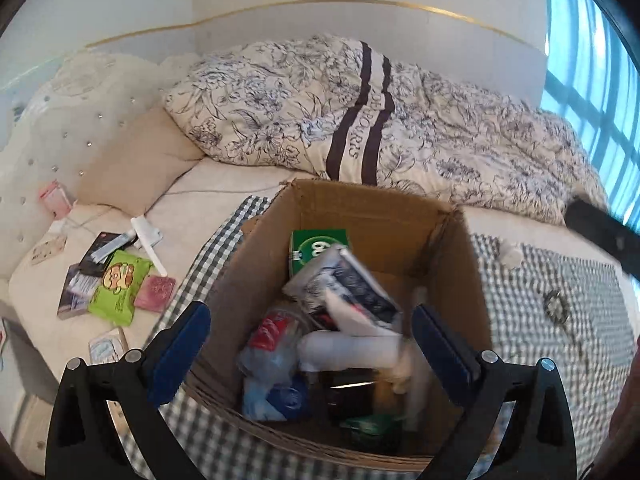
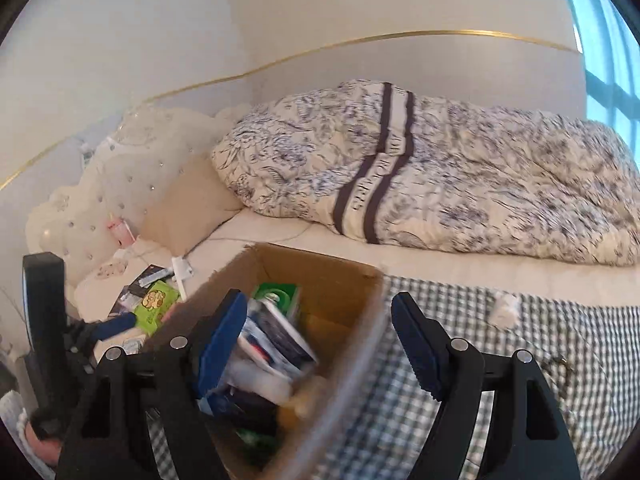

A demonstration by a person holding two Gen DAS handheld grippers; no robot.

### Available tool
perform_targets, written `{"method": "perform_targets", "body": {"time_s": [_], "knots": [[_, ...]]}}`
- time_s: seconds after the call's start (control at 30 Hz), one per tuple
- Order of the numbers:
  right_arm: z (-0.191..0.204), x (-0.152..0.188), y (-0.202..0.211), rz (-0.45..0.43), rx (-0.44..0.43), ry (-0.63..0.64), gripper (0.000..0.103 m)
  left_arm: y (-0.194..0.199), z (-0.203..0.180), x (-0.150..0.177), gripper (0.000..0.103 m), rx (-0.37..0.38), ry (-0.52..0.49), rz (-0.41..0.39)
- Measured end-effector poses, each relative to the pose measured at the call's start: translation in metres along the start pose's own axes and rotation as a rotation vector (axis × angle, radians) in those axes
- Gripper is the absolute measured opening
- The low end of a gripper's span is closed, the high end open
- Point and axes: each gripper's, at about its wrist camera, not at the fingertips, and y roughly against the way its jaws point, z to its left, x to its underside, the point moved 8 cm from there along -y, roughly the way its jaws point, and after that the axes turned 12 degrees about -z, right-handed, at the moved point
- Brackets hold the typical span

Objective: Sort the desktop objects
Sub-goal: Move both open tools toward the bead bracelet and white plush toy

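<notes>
Both grippers gape empty over the cardboard box (image 1: 360,208); only the right view shows its neighbour.

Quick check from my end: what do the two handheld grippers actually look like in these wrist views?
Both match. The left gripper and right gripper each have two matte black angular arms with triangular cut-outs, silver round pin heads at the pivots, and dark blue ribbed pads on the inner finger faces. No cables or markings show. In the right wrist view, the left gripper's black body appears at the side.
</notes>
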Motion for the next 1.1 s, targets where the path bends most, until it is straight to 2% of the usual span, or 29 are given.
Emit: {"method": "perform_targets", "body": {"time_s": [0.13,0.3,0.5,0.7,0.9,1.1], "knots": [[-0.069,0.008,0.037,0.035,0.049,-0.037,0.075,0.009,-0.053,-0.005,0.103,0.044,0.026,-0.003],[-0.173,0.023,0.085,0.072,0.216,-0.068,0.075,0.002,-0.142,-0.014,0.103,0.128,0.081,-0.001],[-0.261,0.050,0.096,0.093,0.353,-0.144,0.075,-0.036,-0.238,-0.010,0.103,0.200,0.025,0.021],[-0.294,0.098,0.049,0.170,0.373,-0.186,0.075,-0.085,-0.290,0.007,0.103,0.205,-0.033,0.048],[-0.320,0.131,-0.001,0.243,0.404,-0.214,0.075,-0.132,-0.308,0.024,0.103,0.197,-0.038,0.091],[-0.325,0.156,-0.033,0.283,0.418,-0.227,0.075,-0.167,-0.320,0.035,0.103,0.186,-0.045,0.082]]}}
